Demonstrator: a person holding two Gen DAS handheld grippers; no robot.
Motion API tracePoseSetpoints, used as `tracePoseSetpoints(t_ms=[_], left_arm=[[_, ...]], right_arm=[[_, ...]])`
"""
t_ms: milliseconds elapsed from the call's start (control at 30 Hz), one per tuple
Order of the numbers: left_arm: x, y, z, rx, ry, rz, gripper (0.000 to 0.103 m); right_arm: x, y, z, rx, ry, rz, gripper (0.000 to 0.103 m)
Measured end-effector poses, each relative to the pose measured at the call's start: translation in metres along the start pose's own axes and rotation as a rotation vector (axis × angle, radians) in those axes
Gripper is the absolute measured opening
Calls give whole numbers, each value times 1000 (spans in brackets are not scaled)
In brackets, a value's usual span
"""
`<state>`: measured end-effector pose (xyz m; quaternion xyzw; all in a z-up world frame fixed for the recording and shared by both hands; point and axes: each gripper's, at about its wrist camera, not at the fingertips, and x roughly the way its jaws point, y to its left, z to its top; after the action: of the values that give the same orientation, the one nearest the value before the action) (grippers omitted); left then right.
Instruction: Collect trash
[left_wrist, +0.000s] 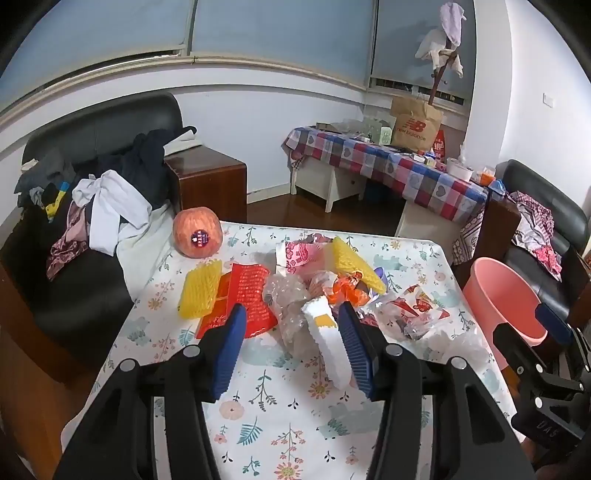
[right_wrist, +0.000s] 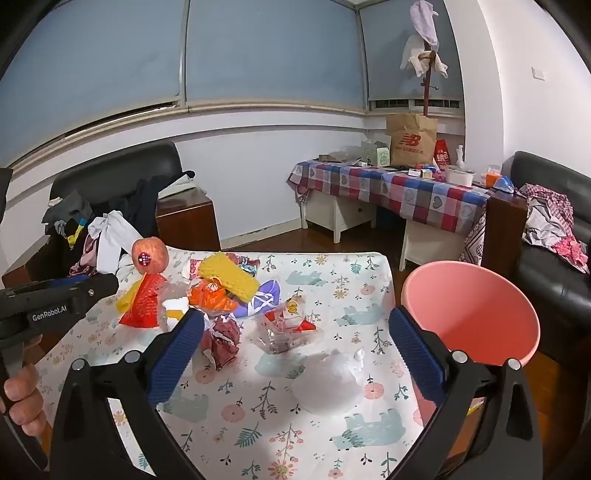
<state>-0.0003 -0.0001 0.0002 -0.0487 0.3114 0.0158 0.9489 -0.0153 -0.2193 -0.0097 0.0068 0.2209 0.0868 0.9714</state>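
Observation:
Trash lies piled on the floral tablecloth (left_wrist: 258, 424). The pile includes two yellow foam nets (left_wrist: 197, 293), a red packet (left_wrist: 245, 301), crumpled clear plastic (left_wrist: 286, 299) and orange and pink wrappers. My left gripper (left_wrist: 291, 308) is open around a white foam sleeve with a yellow band (left_wrist: 327, 338). The sleeve leans by the right pad and the left pad stands apart from it. My right gripper (right_wrist: 295, 314) is wide open above a clear wrapper (right_wrist: 280, 336), a dark red wrapper (right_wrist: 221, 341) and a white plastic bag (right_wrist: 332, 384). It holds nothing.
A pink bin (right_wrist: 469, 306) stands off the table's right edge, beside my right gripper. An apple (left_wrist: 197, 232) in a foam net sits at the far left corner. Black sofas with clothes flank the table. A checkered table (right_wrist: 406, 188) stands behind.

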Motion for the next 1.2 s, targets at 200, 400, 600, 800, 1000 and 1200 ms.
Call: tracePoseSetpoints(t_ms=[200, 400, 600, 800, 1000, 1200], left_arm=[[-4, -3, 6, 3, 2, -6, 52], [-9, -5, 13, 8, -5, -4, 52], [-10, -6, 11, 10, -12, -1, 52], [-10, -8, 9, 10, -15, 1, 52], [-9, -7, 8, 12, -18, 2, 52], [-9, -8, 7, 12, -19, 1, 52]], right_arm=[[2, 2, -1, 7, 12, 3, 100], [0, -7, -1, 13, 4, 4, 100], [1, -6, -2, 18, 3, 3, 100], [0, -8, -2, 21, 3, 2, 100], [-1, -12, -1, 28, 2, -4, 100], [-1, -11, -1, 28, 1, -3, 100]])
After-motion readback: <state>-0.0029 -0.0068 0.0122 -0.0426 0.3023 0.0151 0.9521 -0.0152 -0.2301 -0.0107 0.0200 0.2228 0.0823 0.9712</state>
